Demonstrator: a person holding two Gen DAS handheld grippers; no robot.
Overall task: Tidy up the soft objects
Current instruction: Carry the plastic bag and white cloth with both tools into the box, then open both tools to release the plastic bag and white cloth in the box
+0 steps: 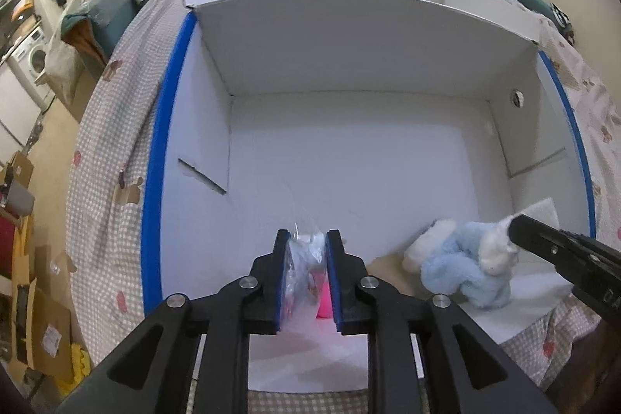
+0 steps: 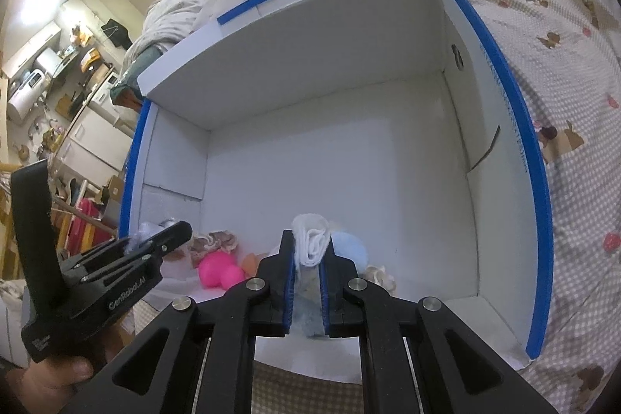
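The pink toy (image 1: 324,303) is mostly hidden behind the left gripper's (image 1: 307,239) jaws; the clear bag's (image 1: 306,258) contents are unreadable.

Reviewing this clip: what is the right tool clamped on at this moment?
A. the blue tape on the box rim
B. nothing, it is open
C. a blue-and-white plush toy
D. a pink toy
C: in the right wrist view the right tool is shut on the blue-and-white plush toy, and the left wrist view shows the same plush held at that tool's tip.
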